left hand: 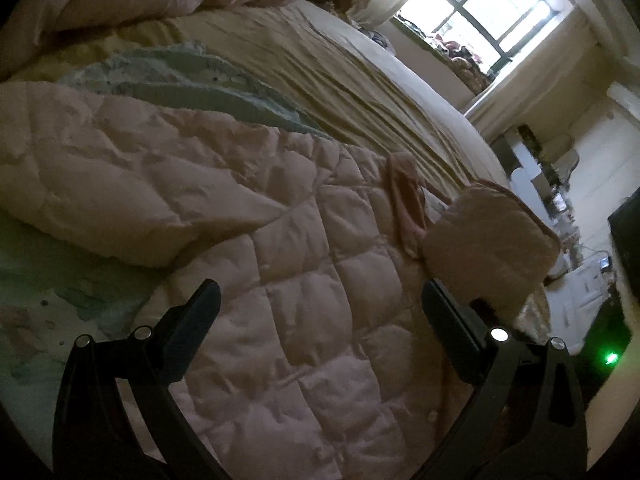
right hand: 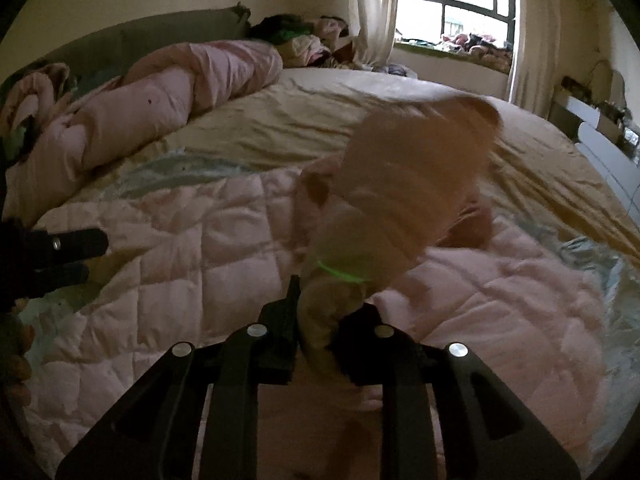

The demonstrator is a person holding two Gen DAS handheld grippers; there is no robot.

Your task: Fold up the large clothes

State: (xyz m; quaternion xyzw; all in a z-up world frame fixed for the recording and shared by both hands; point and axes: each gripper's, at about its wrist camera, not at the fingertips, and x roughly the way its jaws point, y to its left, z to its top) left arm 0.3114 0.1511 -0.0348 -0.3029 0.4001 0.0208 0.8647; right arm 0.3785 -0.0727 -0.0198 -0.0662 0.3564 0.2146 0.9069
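Fold in progress: the pale pink quilted padded coat (right hand: 168,248) lies spread on the tan-sheeted bed (right hand: 320,120), its sleeve clamped in the right claw (right hand: 320,320), to be laid across the body, while the left claw (left hand: 320,316) stands apart, empty.

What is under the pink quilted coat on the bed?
A pale blue-green garment sticks out beneath the pink quilted coat, over the tan bedsheet. How far it extends underneath is hidden.

Both wrist cameras look steeply down, close over the pink quilted coat (left hand: 280,280) on the bed (right hand: 320,120). They share it and the window (left hand: 480,12).
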